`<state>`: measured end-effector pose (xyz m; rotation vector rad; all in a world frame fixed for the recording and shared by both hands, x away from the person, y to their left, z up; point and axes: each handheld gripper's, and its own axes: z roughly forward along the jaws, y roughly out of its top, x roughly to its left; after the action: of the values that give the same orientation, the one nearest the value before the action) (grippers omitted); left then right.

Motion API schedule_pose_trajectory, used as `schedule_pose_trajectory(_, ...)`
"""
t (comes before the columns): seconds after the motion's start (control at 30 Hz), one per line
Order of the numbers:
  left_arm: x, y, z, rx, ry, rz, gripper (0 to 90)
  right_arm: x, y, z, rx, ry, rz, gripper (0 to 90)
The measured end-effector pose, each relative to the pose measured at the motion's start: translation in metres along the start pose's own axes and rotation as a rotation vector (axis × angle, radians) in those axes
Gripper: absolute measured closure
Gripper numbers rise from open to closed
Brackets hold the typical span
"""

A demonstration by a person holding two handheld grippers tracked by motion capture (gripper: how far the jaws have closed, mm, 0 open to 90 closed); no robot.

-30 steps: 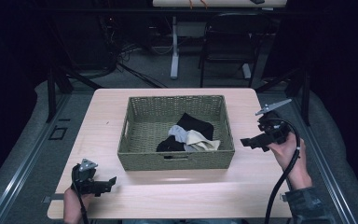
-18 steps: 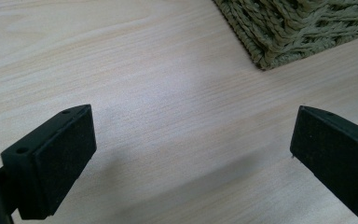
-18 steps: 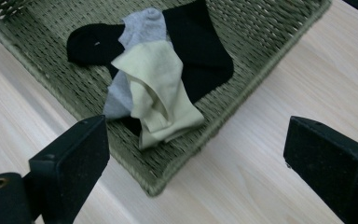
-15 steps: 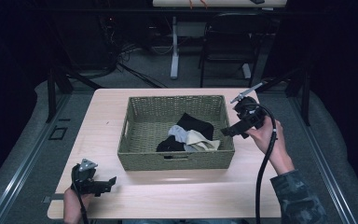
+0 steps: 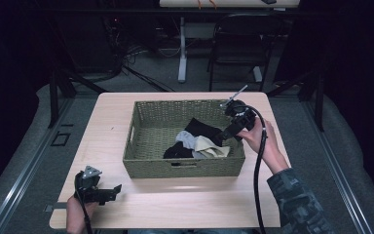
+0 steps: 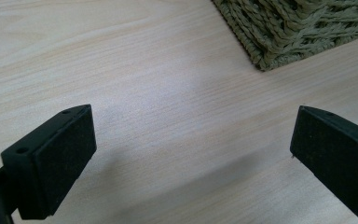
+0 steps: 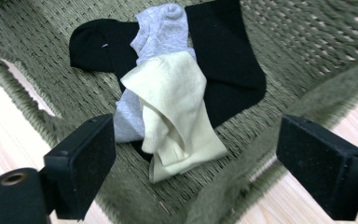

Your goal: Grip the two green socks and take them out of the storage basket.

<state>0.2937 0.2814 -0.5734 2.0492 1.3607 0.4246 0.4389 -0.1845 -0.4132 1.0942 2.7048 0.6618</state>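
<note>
The right gripper point(image 7: 193, 163) hung wide open, holding nothing, jaws just closing slightly, over the soft, light cream sock point(image 7: 177, 107) mid-frame; best pinched at its cuff.

Socks point(image 5: 199, 141) in basket point(image 5: 146, 146) — on table point(image 5: 112, 117).

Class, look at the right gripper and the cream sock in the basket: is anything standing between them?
Nothing visible does. The right gripper is open above the basket rim, and the cream sock lies on top of the grey sock and black sock, uncovered.
</note>
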Motion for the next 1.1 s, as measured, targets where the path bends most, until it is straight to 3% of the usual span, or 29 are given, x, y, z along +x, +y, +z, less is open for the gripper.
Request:
schedule_pose_trajectory(0.1,0.001,0.000,-0.001,-0.015,-0.007,-0.005,0.1,0.003,0.006,0.017,0.026,0.018,0.036,18.8)
schedule_pose_trajectory(0.5,0.000,0.000,0.000,-0.010,-0.009,-0.001,0.1,0.014,0.019,0.063,0.171,0.032,0.026,34.5)
schedule_pose_trajectory(0.7,0.001,0.000,-0.001,-0.027,-0.028,-0.004,0.1,0.019,0.020,0.081,0.213,0.058,0.022,31.2)
schedule_pose_trajectory(0.8,0.001,0.000,-0.001,-0.030,-0.032,-0.004,0.1,0.019,0.020,0.087,0.239,0.041,0.018,33.9)
schedule_pose_trajectory(0.87,0.001,0.000,-0.001,-0.030,-0.034,-0.005,0.1,0.019,0.020,0.091,0.256,0.026,0.031,41.4)
schedule_pose_trajectory(0.9,0.001,0.000,-0.001,-0.029,-0.035,-0.003,0.1,0.017,0.020,0.094,0.265,0.022,0.033,54.7)
schedule_pose_trajectory(1.03,0.001,0.000,-0.001,-0.033,-0.039,-0.005,0.0,0.015,0.019,0.095,0.268,0.022,0.053,73.1)
schedule_pose_trajectory(1.07,0.002,0.000,-0.001,-0.034,-0.042,-0.005,0.0,0.015,0.019,0.095,0.268,0.022,0.053,73.1)
schedule_pose_trajectory(1.1,0.002,0.000,-0.002,-0.047,-0.051,-0.008,0.0,0.012,0.019,0.095,0.257,0.012,0.052,80.7)
